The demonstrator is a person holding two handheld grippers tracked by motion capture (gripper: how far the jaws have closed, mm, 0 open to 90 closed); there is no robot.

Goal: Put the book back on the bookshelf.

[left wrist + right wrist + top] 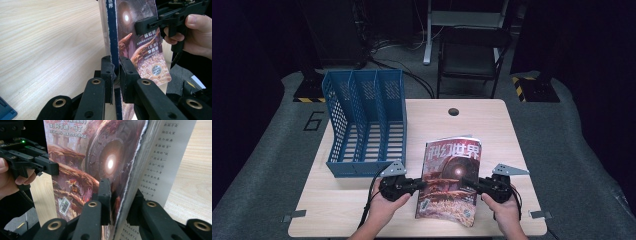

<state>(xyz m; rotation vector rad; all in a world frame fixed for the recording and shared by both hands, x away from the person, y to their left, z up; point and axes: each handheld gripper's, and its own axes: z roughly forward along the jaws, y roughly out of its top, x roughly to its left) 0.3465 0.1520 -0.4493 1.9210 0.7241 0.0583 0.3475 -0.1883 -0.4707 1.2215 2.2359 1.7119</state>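
Observation:
A magazine [451,172] with a reddish sci-fi cover and Chinese title is held over the front middle of the wooden table [492,125]. My left gripper [419,185] is shut on its spine edge; in the left gripper view my left gripper [116,72] clamps the blue spine of the magazine [140,50]. My right gripper [469,184] is shut on the opposite, open-page edge. In the right gripper view my right gripper [121,200] pinches the thick page block of the magazine [82,162], with printed inner pages showing at the right.
A blue three-slot file rack [364,122] stands at the table's back left, its open side facing front. A round cable hole [454,111] sits near the far edge. A black chair [472,55] stands beyond the table.

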